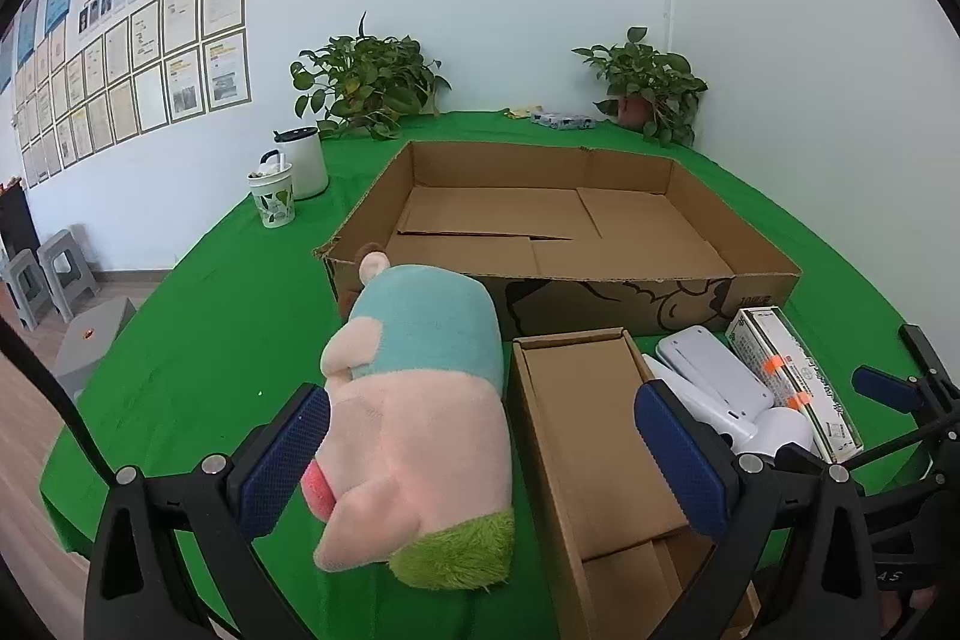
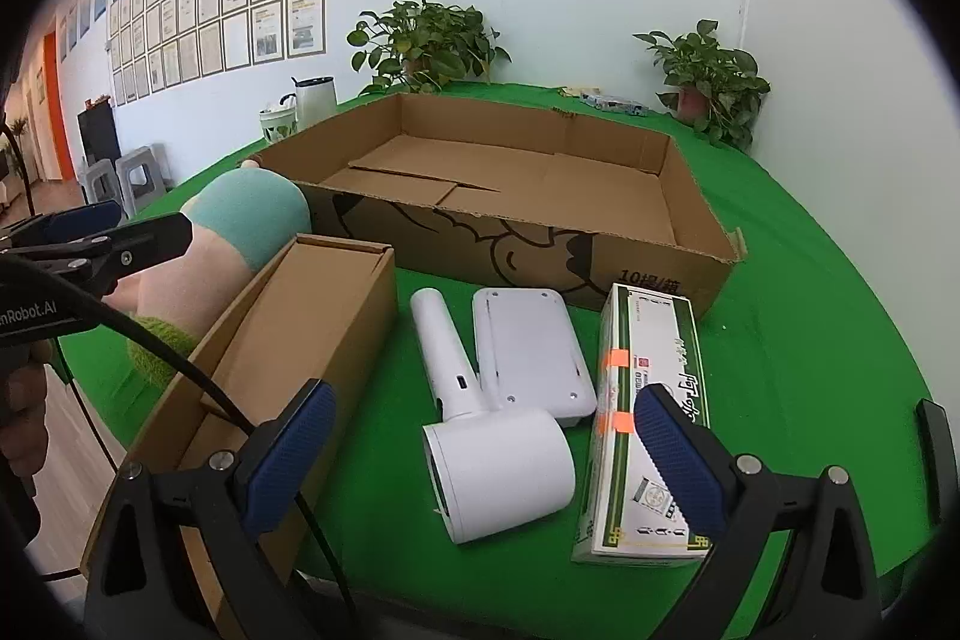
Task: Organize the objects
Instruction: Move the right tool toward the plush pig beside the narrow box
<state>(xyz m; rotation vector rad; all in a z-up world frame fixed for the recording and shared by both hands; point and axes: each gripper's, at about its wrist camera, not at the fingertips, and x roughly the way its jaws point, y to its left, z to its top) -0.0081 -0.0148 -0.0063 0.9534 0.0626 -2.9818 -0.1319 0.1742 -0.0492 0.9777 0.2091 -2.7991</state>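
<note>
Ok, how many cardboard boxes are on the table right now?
2. A large shallow open box sits mid-table; a narrow open box lies in front of it, between the plush toy and the white hair dryer.

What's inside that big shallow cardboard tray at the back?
The big shallow cardboard tray holds nothing visible, only its folded brown floor flaps. The strip just behind its near wall is hidden.

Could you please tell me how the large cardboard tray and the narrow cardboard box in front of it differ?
The large cardboard tray is wide and shallow, while the narrow cardboard box is long and slim. The tray carries a black drawing and print on its front wall; the narrow box is plain. The tray lies across the view; the narrow box runs away from the cameras. Both are brown, open-topped and empty.
</note>
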